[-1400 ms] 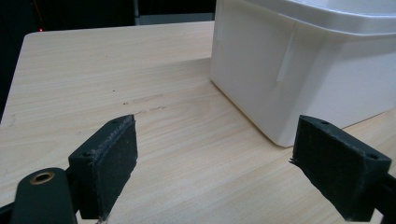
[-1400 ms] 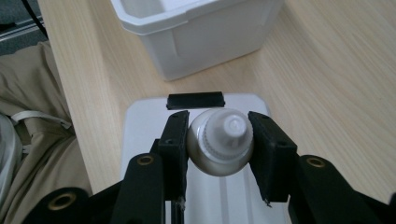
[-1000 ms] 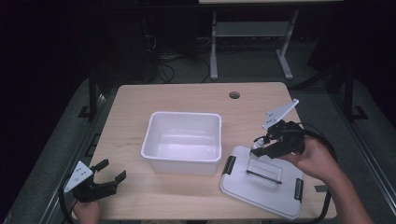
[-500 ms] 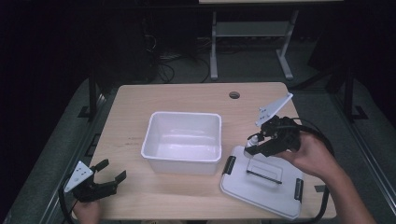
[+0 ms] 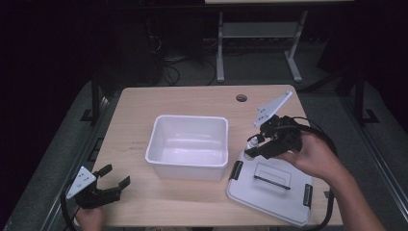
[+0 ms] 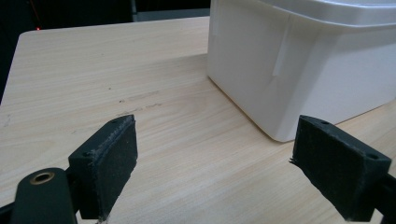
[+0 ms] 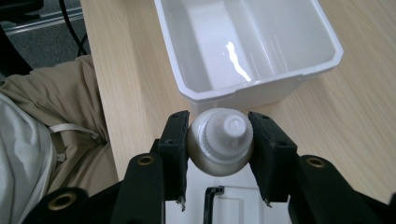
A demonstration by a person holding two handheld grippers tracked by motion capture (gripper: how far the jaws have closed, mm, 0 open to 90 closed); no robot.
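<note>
We are holding a small white plastic bottle with a ribbed screw cap (image 7: 220, 147) clamped between the pads of our right gripper (image 5: 256, 146), hovering above the corner of the flat white plastic lid with black latches (image 5: 284, 195), just beside the empty white rectangular plastic tub (image 5: 187, 146). We judge the bottle is lifted but not yet placed in the tub. Our left gripper (image 5: 111, 176) is resting with jaws apart, holding nothing, near the pale wooden table's (image 5: 144, 103) front edge. The bottle's body is hidden behind its cap.

We look down from above on the table (image 5: 144, 110). Both gripper views sit close, sharing the white tub (image 5: 188, 144).
</note>
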